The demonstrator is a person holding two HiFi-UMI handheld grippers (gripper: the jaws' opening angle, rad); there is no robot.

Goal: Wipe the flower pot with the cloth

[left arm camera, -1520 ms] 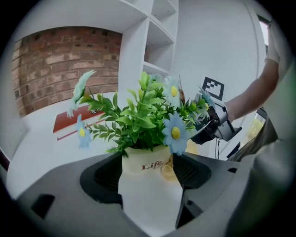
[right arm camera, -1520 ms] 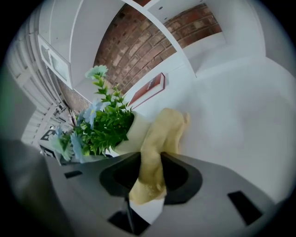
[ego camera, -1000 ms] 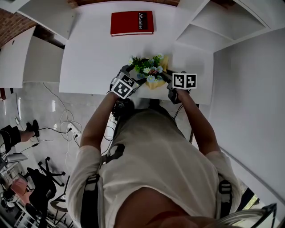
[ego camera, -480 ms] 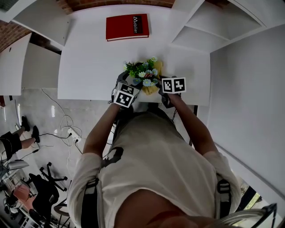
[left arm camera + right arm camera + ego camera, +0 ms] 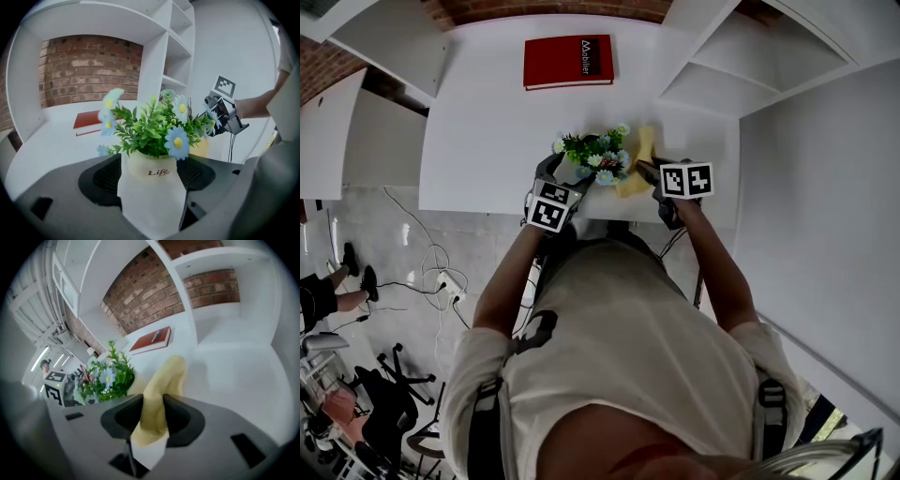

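A cream flower pot (image 5: pixel 150 171) printed "Life", full of green leaves and blue and white flowers (image 5: pixel 592 155), sits between the pads of my left gripper (image 5: pixel 150 177), which is shut on it near the white table's front edge. In the head view the plant hides the pot itself. My right gripper (image 5: pixel 152 416) is shut on a yellow cloth (image 5: pixel 158 397); its jaws have just eased open slightly with the cloth still pinched between them. In the head view the cloth (image 5: pixel 636 171) hangs just right of the flowers, beside the right gripper (image 5: pixel 647 172).
A red book (image 5: pixel 568 61) lies at the back of the white table (image 5: pixel 487 122). White shelving (image 5: pixel 741 56) stands at the right, against a brick wall (image 5: pixel 89 70). The table's front edge runs just below both grippers.
My right gripper has drawn the cloth to the right, off the flowers. The left gripper has rolled a little and shifted slightly left with the pot.
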